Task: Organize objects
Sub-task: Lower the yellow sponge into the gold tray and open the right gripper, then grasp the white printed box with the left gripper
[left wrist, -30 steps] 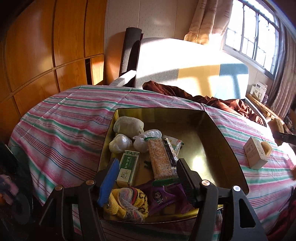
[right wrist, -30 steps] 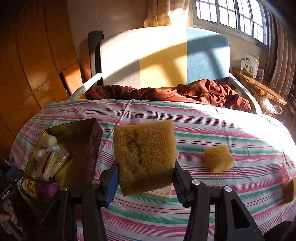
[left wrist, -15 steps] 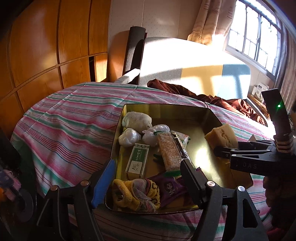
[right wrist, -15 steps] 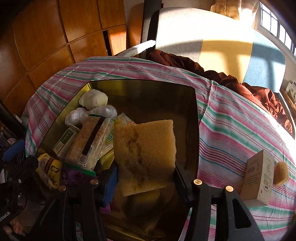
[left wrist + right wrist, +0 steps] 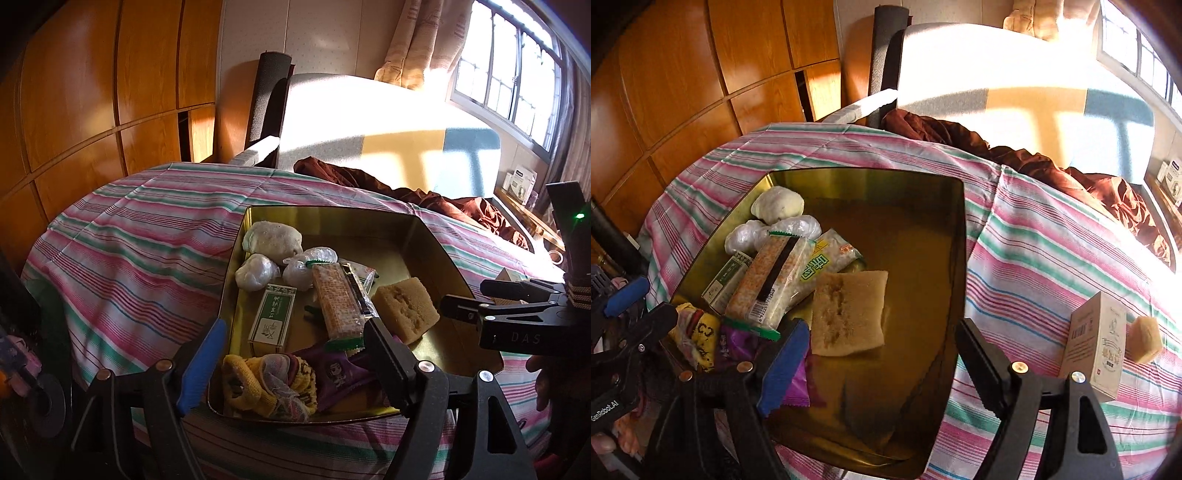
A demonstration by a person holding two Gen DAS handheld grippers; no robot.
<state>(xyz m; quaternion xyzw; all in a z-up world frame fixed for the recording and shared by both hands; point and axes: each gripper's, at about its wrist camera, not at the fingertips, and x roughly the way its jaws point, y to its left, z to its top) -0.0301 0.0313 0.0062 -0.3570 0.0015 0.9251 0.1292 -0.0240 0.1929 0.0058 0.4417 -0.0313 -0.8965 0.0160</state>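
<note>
A gold tin (image 5: 325, 218) sits on a counter (image 5: 140, 236) draped in striped cloth. The left wrist view shows the left tool (image 5: 291, 354) standing wide at the tin's near rim, nothing between its fingers, above a yellow knit piece (image 5: 255, 380) and a purple packet (image 5: 340, 373). Further right lie a green box (image 5: 273, 317), a cracker pack (image 5: 336, 302) and the sponge (image 5: 406, 310), flat on the tin's floor. Only the right wrist view shows the right tool (image 5: 879, 354) with its jaws opening, the sponge (image 5: 849, 314) lying just beyond them, free of both pads, and, right of the tin, a carton (image 5: 1097, 347) standing beside a small sponge cube (image 5: 1145, 339) on the cloth.
</note>
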